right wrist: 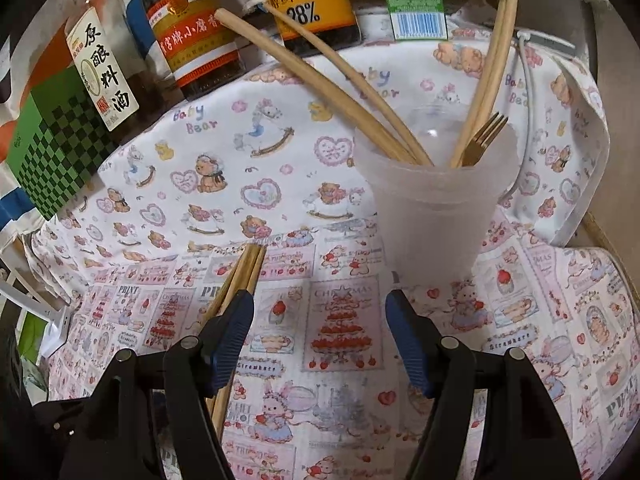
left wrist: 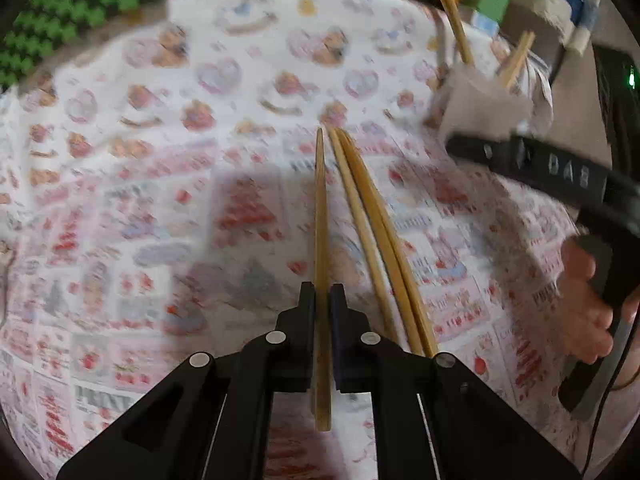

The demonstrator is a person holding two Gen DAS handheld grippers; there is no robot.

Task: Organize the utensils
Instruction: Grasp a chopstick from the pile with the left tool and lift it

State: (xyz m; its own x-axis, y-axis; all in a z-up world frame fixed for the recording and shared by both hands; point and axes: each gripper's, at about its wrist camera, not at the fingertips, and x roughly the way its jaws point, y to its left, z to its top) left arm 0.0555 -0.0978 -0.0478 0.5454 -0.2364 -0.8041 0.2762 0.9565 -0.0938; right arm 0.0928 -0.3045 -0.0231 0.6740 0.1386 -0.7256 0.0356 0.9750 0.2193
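My left gripper (left wrist: 322, 292) is shut on one wooden chopstick (left wrist: 321, 216), which points forward above the patterned cloth. Three more chopsticks (left wrist: 372, 224) lie on the cloth just right of it; they also show in the right wrist view (right wrist: 240, 280) beside my right gripper's left finger. My right gripper (right wrist: 320, 312) is open and empty, a little short of a translucent plastic cup (right wrist: 436, 208). The cup holds several chopsticks (right wrist: 340, 92) and a gold fork (right wrist: 482, 136). The cup (left wrist: 484, 108) is at the far right in the left wrist view, behind the right gripper's body (left wrist: 560, 176).
Sauce bottles (right wrist: 196, 36) and a green checkered box (right wrist: 60, 148) stand along the back edge of the cloth (right wrist: 200, 184). A green carton (right wrist: 416, 0) stands behind the cup. The table's right edge (right wrist: 600, 232) is close to the cup.
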